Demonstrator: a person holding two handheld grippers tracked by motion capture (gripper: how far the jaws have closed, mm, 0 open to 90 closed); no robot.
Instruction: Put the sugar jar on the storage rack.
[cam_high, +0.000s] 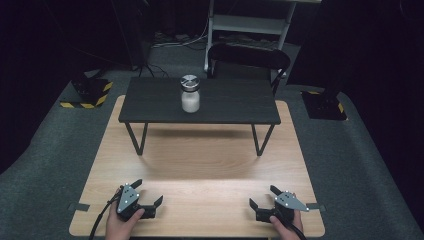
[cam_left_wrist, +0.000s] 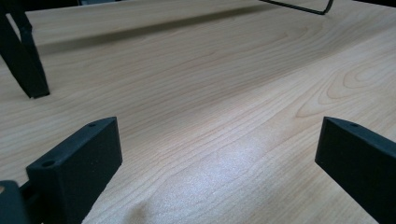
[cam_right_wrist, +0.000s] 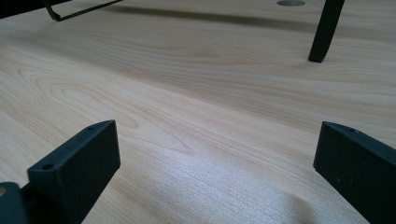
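Both grippers rest low on the wooden table (cam_high: 200, 165) at its near edge, well apart: left gripper (cam_high: 148, 192) with jaws spread wide, right gripper (cam_high: 262, 196) likewise, neither holding anything. Jar (cam_high: 190, 93) stands upright on the small black stand (cam_high: 240, 102), far from both.

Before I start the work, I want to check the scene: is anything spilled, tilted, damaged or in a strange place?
Nothing stands out. The jar stands upright, lid on, on the small black table. The left gripper and right gripper rest open at the wooden table's near edge, holding nothing.
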